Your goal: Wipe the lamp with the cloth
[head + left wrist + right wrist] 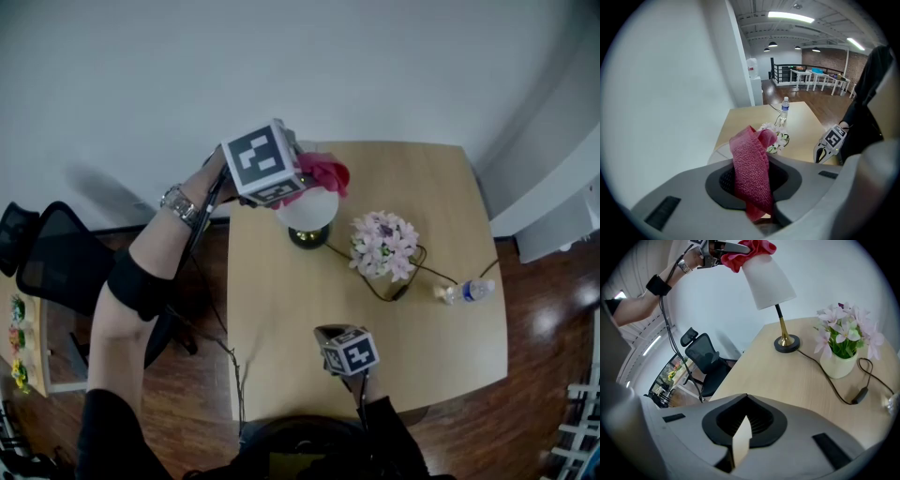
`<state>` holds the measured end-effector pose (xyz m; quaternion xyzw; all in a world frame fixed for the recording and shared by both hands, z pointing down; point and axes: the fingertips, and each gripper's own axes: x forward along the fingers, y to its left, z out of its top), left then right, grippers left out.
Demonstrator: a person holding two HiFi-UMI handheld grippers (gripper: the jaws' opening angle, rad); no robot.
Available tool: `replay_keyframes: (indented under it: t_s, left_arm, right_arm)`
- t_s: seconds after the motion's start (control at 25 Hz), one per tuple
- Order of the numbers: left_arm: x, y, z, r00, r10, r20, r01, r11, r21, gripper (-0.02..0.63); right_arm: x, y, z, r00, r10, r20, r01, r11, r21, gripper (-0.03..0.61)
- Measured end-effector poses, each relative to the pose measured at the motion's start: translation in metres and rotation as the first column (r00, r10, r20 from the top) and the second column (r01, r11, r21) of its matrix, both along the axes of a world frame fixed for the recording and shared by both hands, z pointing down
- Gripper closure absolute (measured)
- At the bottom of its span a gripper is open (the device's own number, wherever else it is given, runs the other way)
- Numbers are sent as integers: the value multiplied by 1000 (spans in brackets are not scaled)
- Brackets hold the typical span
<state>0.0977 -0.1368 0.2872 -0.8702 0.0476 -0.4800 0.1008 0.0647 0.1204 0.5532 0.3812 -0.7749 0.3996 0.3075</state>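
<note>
Pink cloth [749, 171] in left gripper [300, 186] | on lamp [768, 280] | right gripper [740, 442] closed

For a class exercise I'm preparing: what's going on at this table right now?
A person holds a gripper in each hand. The left gripper is shut on a pink cloth, held at the top of the white lamp. The right gripper is shut and empty, above the near part of the table. A bottle and flowers stand nearby.
</note>
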Motion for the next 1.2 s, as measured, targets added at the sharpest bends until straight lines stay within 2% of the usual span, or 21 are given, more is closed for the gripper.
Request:
replay_keyframes:
  t_s: [0.24, 0.56, 0.76, 0.92, 1.08, 1.2]
  left_arm:
    - [-43, -22, 4, 993, -103, -48, 102, 994, -25, 526]
    - [-92, -50, 5, 956, -235, -176, 229, 972, -50, 526]
    - [-128, -52, 12, 912, -295, -286, 291, 955, -55, 526]
    - [-157, -35, 37, 871, -342, -353, 341, 938, -66, 526]
    - [-178, 15, 82, 832, -391, -392, 360, 920, -154, 526]
    - [-194, 65, 127, 796, -462, -391, 395, 886, -241, 526]
  right_arm:
    - [-17, 4, 1, 1000, -5, -4, 5, 1000, -3, 575]
    - [-54, 4, 3, 1000, 26, -14, -26, 1000, -5, 575]
    - [-80, 1, 11, 997, 74, -27, -74, 997, 1, 575]
    - [-99, 1, 12, 988, 150, -37, -150, 989, 11, 575]
    - [-115, 5, 11, 975, 218, -40, -217, 976, 25, 575]
    - [-128, 15, 14, 978, 204, -53, -203, 979, 20, 575]
